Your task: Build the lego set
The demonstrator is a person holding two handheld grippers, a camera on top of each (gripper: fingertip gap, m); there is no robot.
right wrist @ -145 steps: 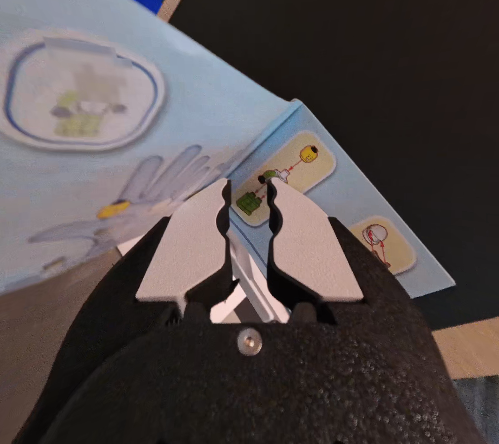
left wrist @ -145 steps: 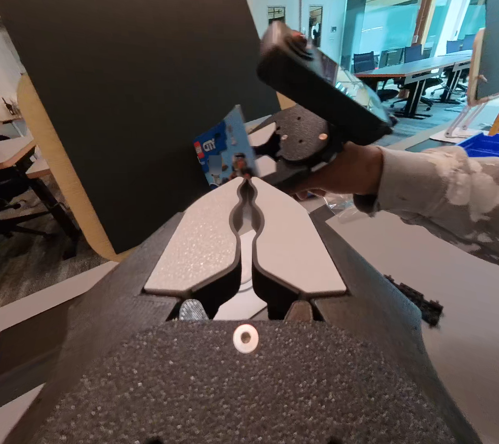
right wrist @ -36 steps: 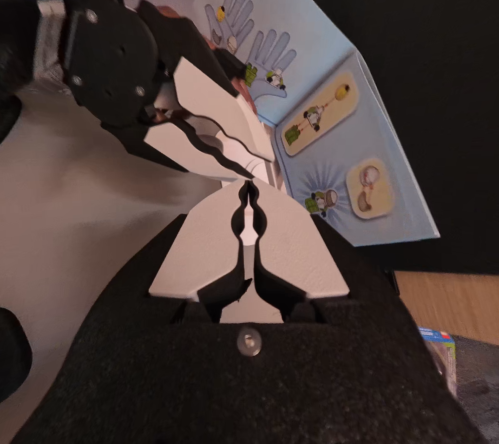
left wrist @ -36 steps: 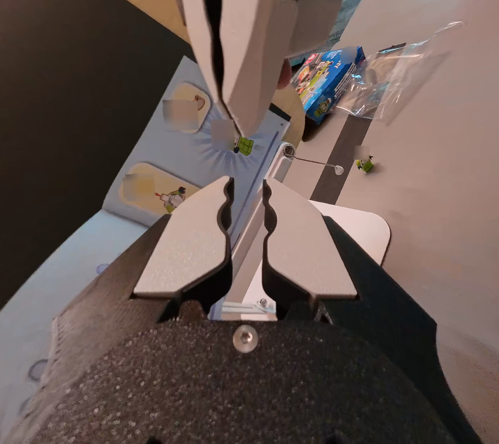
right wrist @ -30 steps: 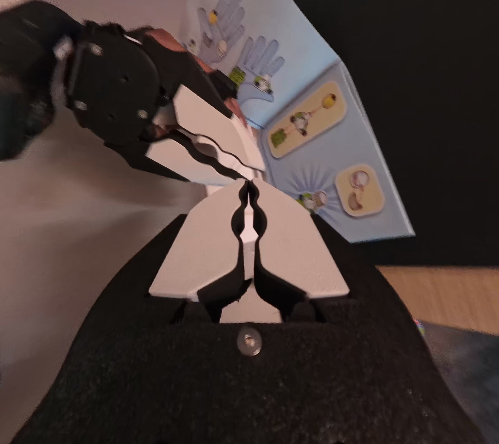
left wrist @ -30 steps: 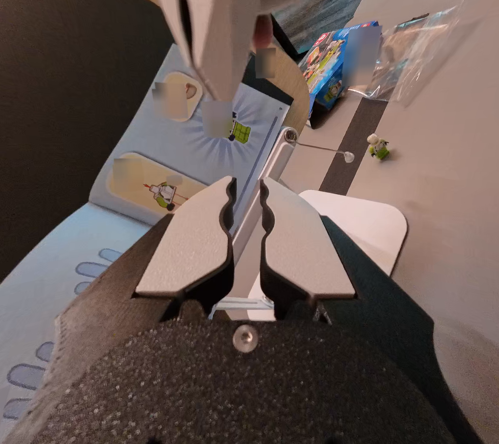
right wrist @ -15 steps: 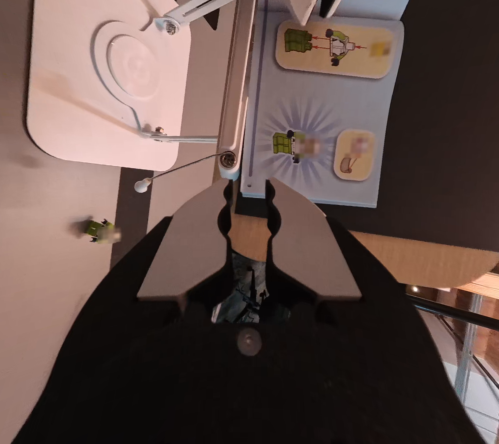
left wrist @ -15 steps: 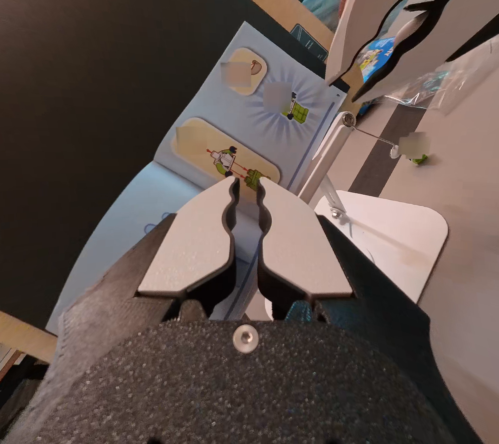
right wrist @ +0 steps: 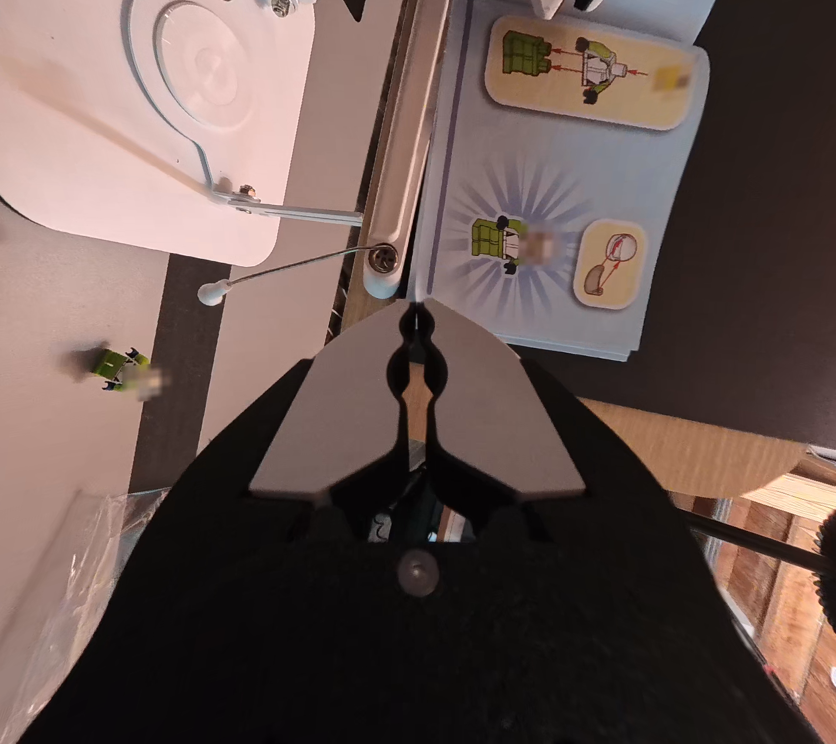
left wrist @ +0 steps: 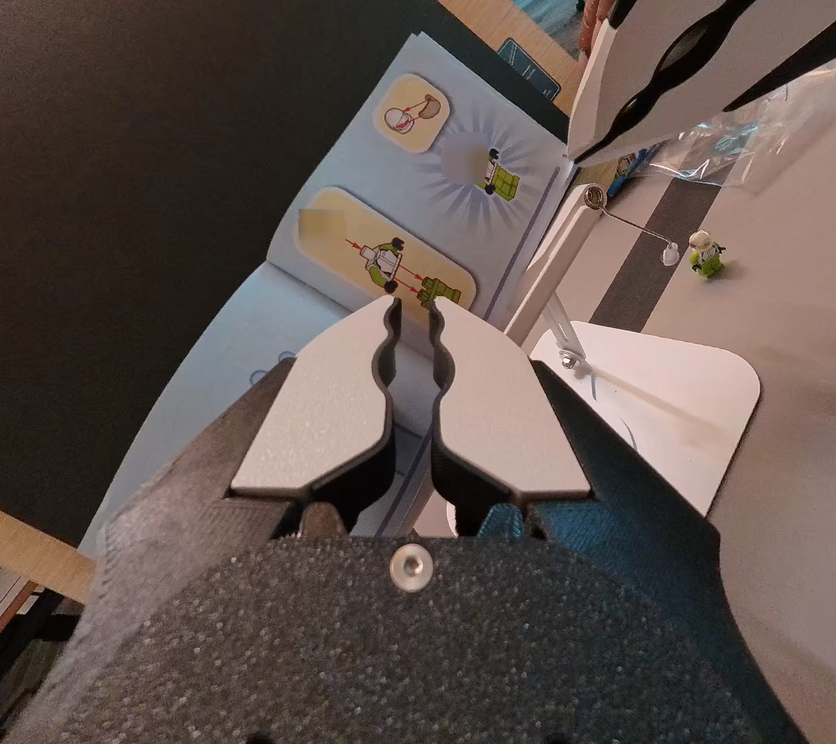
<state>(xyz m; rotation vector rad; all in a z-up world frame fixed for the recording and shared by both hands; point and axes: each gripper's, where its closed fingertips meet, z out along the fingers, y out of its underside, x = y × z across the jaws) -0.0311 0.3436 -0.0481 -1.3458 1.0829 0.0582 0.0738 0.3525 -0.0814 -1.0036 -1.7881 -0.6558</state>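
A light blue instruction booklet (left wrist: 407,202) stands open on a white stand (left wrist: 678,405) against a black panel. My left gripper (left wrist: 414,303) is open and empty, with its tips just in front of the lower picture panel. My right gripper (right wrist: 416,306) is shut on the outer bottom corner of the booklet page (right wrist: 543,179). It also shows at the top right of the left wrist view (left wrist: 571,152). The left gripper shows at the top of the right wrist view (right wrist: 567,9). A green and white minifigure (left wrist: 706,259) stands on the table beyond the stand, and it also shows in the right wrist view (right wrist: 118,364).
The stand's wire page holder (right wrist: 210,294) sticks out over the table beside the booklet corner. A clear plastic bag (left wrist: 769,134) lies beyond the minifigure. The stand's flat white base (right wrist: 90,88) lies in front of the booklet. The black panel (left wrist: 135,134) rises behind it. The left gripper's tips are roughly 12 centimetres from the right gripper's.
My right gripper has swung round to the booklet's outer corner, opened, and now shut on the page corner. My left gripper has stayed open and drawn back a little along the page.
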